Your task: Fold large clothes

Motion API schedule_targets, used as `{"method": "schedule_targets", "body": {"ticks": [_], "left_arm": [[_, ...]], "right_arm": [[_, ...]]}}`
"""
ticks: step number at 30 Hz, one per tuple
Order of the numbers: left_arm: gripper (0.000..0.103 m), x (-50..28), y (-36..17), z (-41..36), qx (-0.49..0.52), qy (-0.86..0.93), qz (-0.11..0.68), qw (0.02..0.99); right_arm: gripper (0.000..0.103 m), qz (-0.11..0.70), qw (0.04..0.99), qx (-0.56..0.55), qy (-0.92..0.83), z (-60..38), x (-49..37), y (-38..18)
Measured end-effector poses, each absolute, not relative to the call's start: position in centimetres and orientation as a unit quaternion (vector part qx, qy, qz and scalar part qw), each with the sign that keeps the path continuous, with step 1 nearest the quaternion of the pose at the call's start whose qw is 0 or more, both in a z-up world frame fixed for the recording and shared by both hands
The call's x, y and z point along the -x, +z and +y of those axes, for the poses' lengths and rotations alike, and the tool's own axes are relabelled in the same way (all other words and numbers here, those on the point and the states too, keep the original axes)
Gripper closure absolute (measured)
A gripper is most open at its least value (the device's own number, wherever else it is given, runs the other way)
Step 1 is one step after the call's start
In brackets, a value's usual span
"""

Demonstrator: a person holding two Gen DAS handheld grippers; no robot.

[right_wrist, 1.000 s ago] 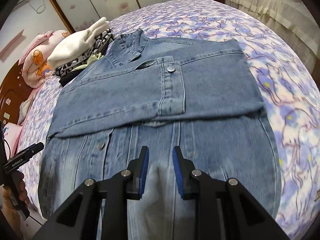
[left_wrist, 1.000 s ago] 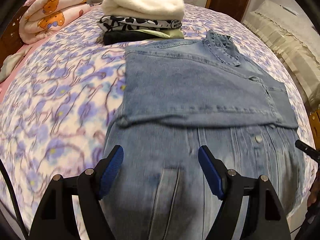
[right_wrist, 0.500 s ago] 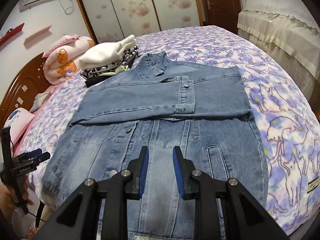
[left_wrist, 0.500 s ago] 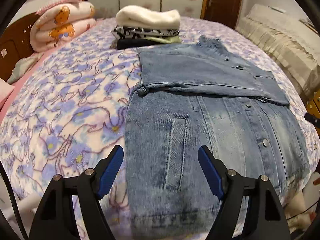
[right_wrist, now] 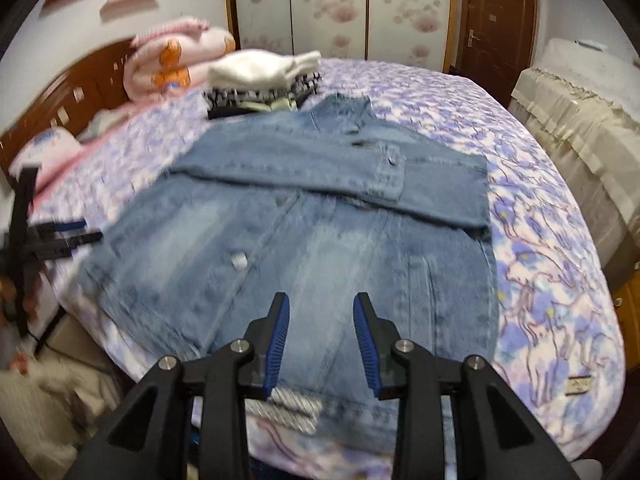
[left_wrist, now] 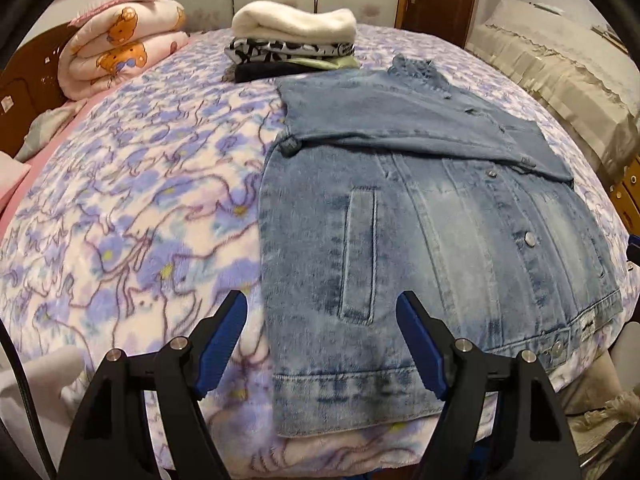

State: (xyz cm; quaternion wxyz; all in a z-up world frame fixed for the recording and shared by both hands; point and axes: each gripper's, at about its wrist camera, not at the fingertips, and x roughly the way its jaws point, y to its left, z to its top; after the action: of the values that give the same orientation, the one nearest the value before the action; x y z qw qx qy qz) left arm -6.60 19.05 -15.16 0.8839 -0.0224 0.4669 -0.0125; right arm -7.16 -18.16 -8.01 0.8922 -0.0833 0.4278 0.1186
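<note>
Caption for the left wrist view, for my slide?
Open left gripper above the hem of a denim jacket, sleeves folded across, on a floral bed.

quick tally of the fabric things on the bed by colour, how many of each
Blue: 1, the denim jacket
White: 1, the sweater on top of the stack
Black and white: 1, the patterned top
Pale green: 1, the folded piece
Black: 1, the bottom piece
Pink: 1, the bear quilt
Total: 6

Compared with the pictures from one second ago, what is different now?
Both grippers pulled back toward the hem of the blue denim jacket, so more of it shows. The right gripper has just been opening its fingers, nothing between them. The left gripper stayed open; the jacket, sleeves folded across, stayed flat.
</note>
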Motion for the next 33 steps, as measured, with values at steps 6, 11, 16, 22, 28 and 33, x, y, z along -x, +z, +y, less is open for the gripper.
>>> {"method": "schedule_targets", "body": {"ticks": [6, 11, 16, 22, 28, 33], "left_arm": [[0.027, 7.2, -18.2, 21.2, 0.077, -0.005, 0.516, 0.853], [0.027, 7.5, -19.9, 22.7, 0.115, -0.019, 0.536, 0.836], [0.027, 6.9, -20.3, 23.4, 0.139, -0.036, 0.542, 0.828], [0.026, 5.5, -20.7, 23.8, 0.154, -0.054, 0.551, 0.818], [0.026, 4.8, -20.3, 23.7, 0.165, -0.074, 0.554, 0.812], [0.026, 3.6, -21.0, 22.9, 0.169, -0.100, 0.566, 0.801]], "right_arm": [[0.070, 0.472, 0.877, 0.057, 0.069, -21.2, 6.1, -10.2], [0.070, 0.527, 0.848, -0.024, 0.050, -25.3, 4.9, -12.5], [0.070, 0.568, 0.817, -0.087, 0.049, -29.5, 5.1, -14.0], [0.070, 0.582, 0.793, -0.167, 0.061, -33.8, 6.5, -15.2], [0.069, 0.572, 0.802, -0.164, 0.057, -35.5, 7.3, -14.1], [0.066, 0.596, 0.770, -0.216, 0.073, -36.9, 6.5, -16.5]]}}
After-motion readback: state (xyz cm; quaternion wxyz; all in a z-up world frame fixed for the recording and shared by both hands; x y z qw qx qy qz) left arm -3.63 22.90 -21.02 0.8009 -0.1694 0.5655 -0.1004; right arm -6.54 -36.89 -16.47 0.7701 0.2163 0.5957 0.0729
